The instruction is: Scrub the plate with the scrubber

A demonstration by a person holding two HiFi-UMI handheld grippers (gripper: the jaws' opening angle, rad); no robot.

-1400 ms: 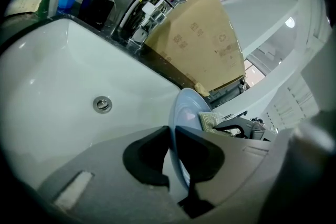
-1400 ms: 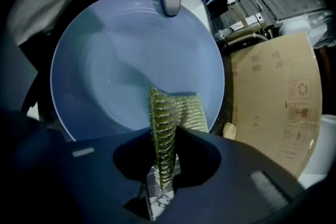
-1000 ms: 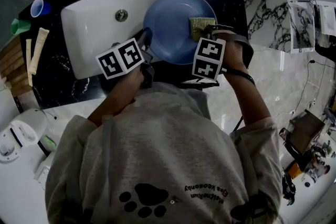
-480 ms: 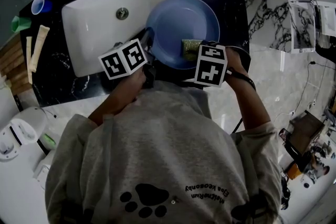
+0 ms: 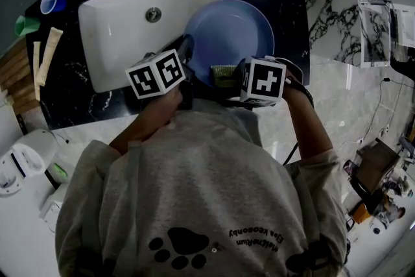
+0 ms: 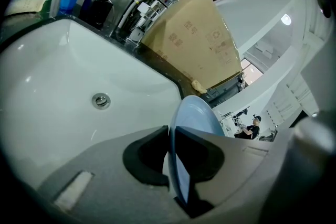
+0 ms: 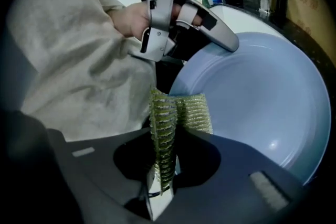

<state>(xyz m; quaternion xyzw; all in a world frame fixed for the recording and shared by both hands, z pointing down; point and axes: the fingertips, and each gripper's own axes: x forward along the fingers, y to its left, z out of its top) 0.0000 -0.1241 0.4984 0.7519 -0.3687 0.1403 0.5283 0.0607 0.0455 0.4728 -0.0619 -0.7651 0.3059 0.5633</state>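
plate (image 5: 235,28): blue, tilted, over right edge of white sink (image 5: 117,36) | scrubber (image 7: 164,128): yellow-green, on plate's near rim | left gripper (image 6: 175,165): jaws clamped on plate rim | right gripper (image 7: 163,178): jaws pinching scrubber

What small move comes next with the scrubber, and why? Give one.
Probably sweep the scrubber across the plate toward its far rim. The right gripper is shut on the scrubber at the plate's near edge, with most of the face beyond it; the left gripper clamps the rim, steadying it.
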